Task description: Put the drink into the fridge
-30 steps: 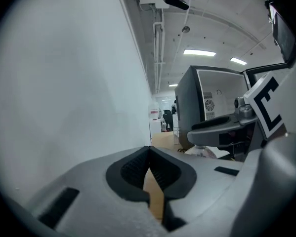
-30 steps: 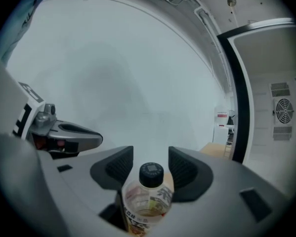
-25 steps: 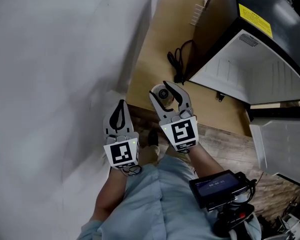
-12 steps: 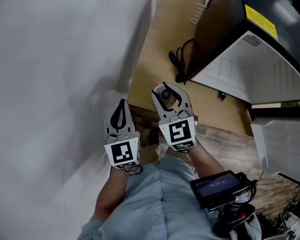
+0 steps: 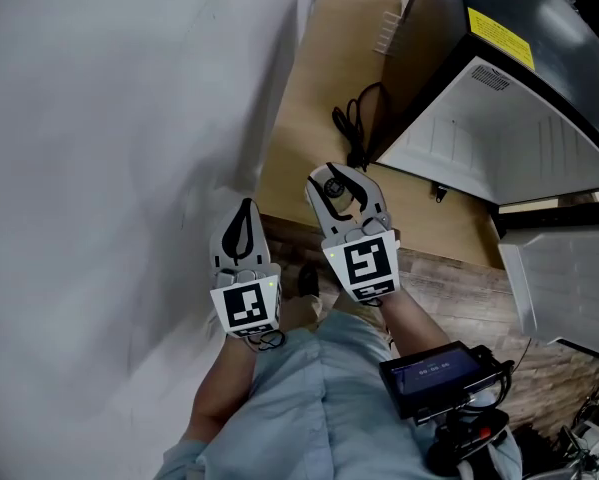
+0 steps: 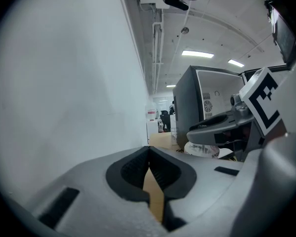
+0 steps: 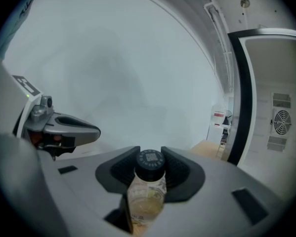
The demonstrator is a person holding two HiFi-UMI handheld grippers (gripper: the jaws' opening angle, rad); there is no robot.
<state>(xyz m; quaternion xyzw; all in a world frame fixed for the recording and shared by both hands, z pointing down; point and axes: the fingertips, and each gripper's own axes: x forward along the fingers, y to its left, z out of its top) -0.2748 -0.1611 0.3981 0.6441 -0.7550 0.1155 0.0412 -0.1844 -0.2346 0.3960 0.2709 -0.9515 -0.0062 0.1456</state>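
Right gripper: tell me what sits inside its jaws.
A drink bottle with a black cap stands between the right gripper's jaws, which have just been closing onto it. Its base is hidden behind the gripper body.

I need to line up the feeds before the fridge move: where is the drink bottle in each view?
Head view: the drink bottle is at centre, cap up, between the jaws of the right gripper, which have just been closing on it.
Left gripper view: low right, a pale labelled shape under the right gripper, probably the bottle.
Right gripper view: bottom centre, cap between the pads.
Shared landmark: the fridge.
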